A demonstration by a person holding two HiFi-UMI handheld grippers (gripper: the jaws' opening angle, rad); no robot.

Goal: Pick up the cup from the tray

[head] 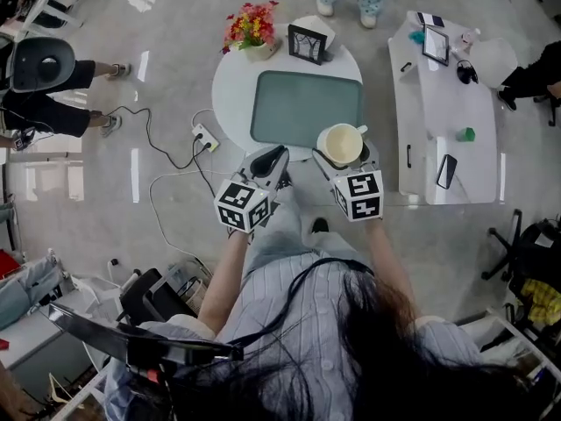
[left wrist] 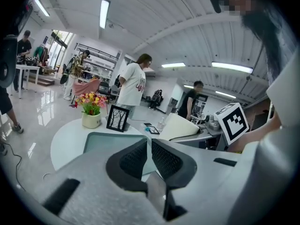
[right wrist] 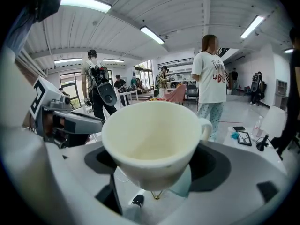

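Observation:
A cream cup (head: 342, 143) with a handle hangs upright over the near right corner of the grey-green tray (head: 307, 103). My right gripper (head: 344, 152) is shut on it. In the right gripper view the cup (right wrist: 152, 139) fills the space between the jaws of that gripper (right wrist: 154, 165), and floor, a shoe and a tray corner show beneath it. My left gripper (head: 273, 158) hovers at the table's near edge, left of the cup. Its dark pads (left wrist: 133, 158) stand almost together in the left gripper view, with nothing between them and the tray (left wrist: 101, 142) beyond.
The tray lies on a round white table (head: 230, 90) with a flower pot (head: 252, 29) and a picture frame (head: 307, 44) at its far side. A power strip (head: 206, 137) and cables lie on the floor at left. A long white table (head: 438, 103) stands at right. People stand around.

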